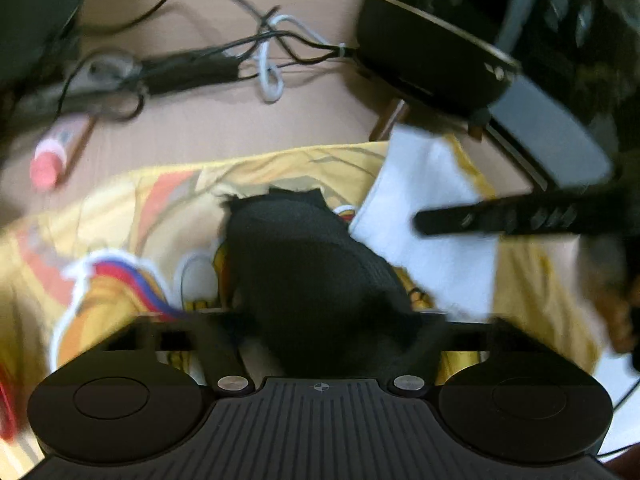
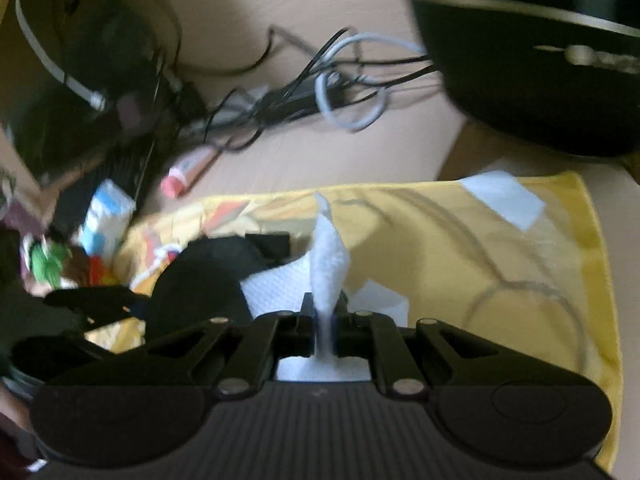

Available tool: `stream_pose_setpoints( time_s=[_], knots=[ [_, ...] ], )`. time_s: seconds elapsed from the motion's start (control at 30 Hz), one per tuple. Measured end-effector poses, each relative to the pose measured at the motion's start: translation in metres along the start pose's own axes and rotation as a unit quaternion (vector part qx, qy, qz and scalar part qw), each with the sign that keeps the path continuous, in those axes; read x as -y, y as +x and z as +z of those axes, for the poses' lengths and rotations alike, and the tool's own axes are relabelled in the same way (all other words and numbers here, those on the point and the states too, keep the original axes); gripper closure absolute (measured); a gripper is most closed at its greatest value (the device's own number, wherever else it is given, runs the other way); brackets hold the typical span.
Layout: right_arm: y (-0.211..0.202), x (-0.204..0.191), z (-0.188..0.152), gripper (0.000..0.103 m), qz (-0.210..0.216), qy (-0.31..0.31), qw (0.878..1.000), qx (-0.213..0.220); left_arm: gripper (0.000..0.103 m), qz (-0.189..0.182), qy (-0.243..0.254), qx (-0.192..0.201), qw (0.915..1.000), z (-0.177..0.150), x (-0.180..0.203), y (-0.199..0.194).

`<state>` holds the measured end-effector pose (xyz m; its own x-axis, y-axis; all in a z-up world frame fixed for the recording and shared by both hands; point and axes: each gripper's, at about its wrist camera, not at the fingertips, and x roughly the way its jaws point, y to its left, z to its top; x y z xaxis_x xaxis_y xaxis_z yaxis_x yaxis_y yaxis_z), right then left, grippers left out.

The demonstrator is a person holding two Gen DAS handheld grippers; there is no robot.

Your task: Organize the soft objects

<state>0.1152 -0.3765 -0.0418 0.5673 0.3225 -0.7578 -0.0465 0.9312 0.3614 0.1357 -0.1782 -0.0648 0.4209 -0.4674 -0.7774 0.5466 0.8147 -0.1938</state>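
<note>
A bulky black cloth (image 1: 316, 264) fills the gap between the fingers of my left gripper (image 1: 320, 316), which is shut on it. Under it lies a yellow printed cloth (image 1: 132, 216) spread on the beige table. A white cloth (image 1: 432, 220) lies to the right, with a finger of the right gripper (image 1: 500, 216) over it. In the right wrist view my right gripper (image 2: 324, 316) is shut on a pinched ridge of the white cloth (image 2: 328, 256). The black cloth (image 2: 204, 280) and left gripper (image 2: 92, 304) are at its left, over the yellow cloth (image 2: 440, 240).
A black round device (image 1: 432, 64) with a gold rim stands at the back right. Tangled cables (image 1: 264, 52) run across the back of the table (image 1: 280, 128). A pink-capped tube (image 1: 48, 160) lies at the left. A small carton (image 2: 106, 216) and toys sit beyond the cloth's left edge.
</note>
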Motion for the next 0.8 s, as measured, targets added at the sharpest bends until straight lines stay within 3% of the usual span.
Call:
stream_pose_setpoints(
  time_s=[0.07,0.13,0.23,0.3,0.4,0.47,0.63,0.73,0.8],
  knots=[
    [-0.014,0.004,0.0,0.094,-0.002,0.007,1.0,0.016,0.067,0.001,0.048,0.006,0.9988,0.005,0.009,-0.006],
    [-0.025,0.007,0.002,0.094,-0.003,0.01,1.0,0.028,0.071,0.026,0.109,0.021,0.9935,0.01,0.017,-0.017],
    [-0.037,0.01,0.006,0.094,-0.004,0.013,0.999,0.044,0.076,0.093,0.202,0.047,0.9739,0.015,0.027,-0.037],
    [-0.039,0.011,0.011,0.094,-0.002,0.017,0.998,0.053,0.076,0.111,0.236,0.043,0.9643,0.016,0.034,-0.038],
    [-0.043,0.01,0.02,0.094,0.005,0.024,0.997,0.069,0.064,0.104,0.253,0.034,0.9612,0.008,0.049,-0.028],
    [-0.049,0.003,0.029,0.094,0.023,0.028,0.996,0.086,0.051,0.083,0.262,0.038,0.9609,-0.002,0.064,-0.03],
    [-0.07,-0.022,0.051,0.094,0.111,0.016,0.985,0.13,0.047,0.054,0.26,0.038,0.9635,-0.021,0.076,-0.041],
    [-0.068,-0.032,0.055,0.092,0.143,0.008,0.983,0.117,0.046,0.065,0.239,0.029,0.9685,-0.022,0.067,-0.036],
    [-0.055,-0.036,0.047,0.092,0.136,-0.004,0.987,0.09,0.045,0.077,0.208,0.022,0.9748,-0.02,0.052,-0.032]
  ],
)
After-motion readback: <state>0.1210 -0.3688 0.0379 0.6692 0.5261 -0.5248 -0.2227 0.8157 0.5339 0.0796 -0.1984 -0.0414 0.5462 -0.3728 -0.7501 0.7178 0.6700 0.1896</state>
